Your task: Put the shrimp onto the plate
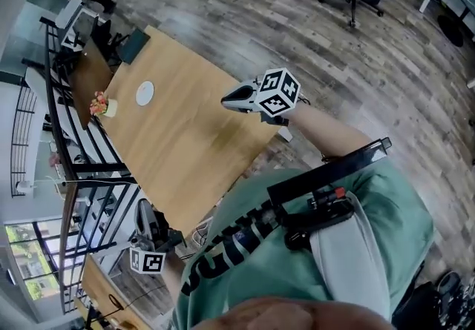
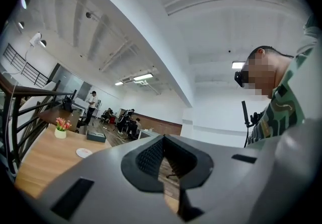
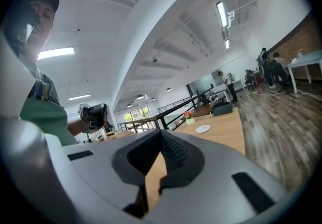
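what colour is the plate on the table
White; the plate shows best in the head view.

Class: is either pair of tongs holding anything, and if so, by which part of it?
Nothing is held. The left tongs and the right tongs are both shut with nothing between them, away from the round white plate.

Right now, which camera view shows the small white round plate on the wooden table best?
The head view: it looks down on the small white round plate, showing its whole circle. Both gripper views show the plate as a thin, distant ellipse.
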Demonstrator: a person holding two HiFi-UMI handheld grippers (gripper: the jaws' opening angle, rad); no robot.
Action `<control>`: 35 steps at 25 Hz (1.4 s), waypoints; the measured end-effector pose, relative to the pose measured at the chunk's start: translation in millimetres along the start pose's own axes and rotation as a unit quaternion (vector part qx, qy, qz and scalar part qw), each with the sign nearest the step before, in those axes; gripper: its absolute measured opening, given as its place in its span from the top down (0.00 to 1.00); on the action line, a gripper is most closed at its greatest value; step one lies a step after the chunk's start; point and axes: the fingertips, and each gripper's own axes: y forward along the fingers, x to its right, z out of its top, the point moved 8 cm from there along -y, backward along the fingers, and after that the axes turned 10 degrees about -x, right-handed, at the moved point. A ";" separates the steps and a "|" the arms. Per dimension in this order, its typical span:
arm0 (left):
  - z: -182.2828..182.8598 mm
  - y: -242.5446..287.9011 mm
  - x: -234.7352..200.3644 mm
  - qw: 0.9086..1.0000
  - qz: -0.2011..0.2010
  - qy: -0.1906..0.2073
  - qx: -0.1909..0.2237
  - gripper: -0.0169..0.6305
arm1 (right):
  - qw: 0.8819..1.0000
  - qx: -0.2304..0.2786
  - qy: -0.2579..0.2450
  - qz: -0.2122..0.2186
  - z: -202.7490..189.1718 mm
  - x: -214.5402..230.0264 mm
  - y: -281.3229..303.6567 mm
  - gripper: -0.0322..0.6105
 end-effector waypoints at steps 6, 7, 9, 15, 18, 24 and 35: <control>4.3 -8.5 2.0 1.000 -0.014 0.012 -0.009 0.97 | 1.000 0.004 0.012 0.020 -18.1 -21.2 17.2 0.94; 4.3 -12.7 -0.8 1.000 -0.018 0.011 -0.008 0.97 | 1.000 0.004 0.009 0.020 -16.3 -27.4 20.6 0.94; 2.5 -23.9 -9.5 1.000 -0.028 0.007 -0.003 0.97 | 1.000 0.004 0.001 0.015 -9.6 -41.0 27.7 0.94; -3.3 -94.8 -67.1 0.998 -0.052 -0.002 0.019 0.97 | 1.000 0.001 -0.019 -0.006 12.0 -113.3 85.5 0.94; 1.5 -138.7 -99.9 0.998 -0.062 0.003 0.027 0.97 | 1.000 0.007 -0.020 -0.008 20.9 -159.1 124.7 0.94; -5.7 -197.1 -147.1 0.995 -0.086 -0.011 0.045 0.97 | 0.999 -0.001 -0.026 -0.018 34.2 -217.7 177.7 0.94; -12.0 -195.4 -109.9 0.995 -0.058 -0.008 0.083 0.97 | 0.996 0.007 -0.083 0.006 71.4 -228.0 135.3 0.94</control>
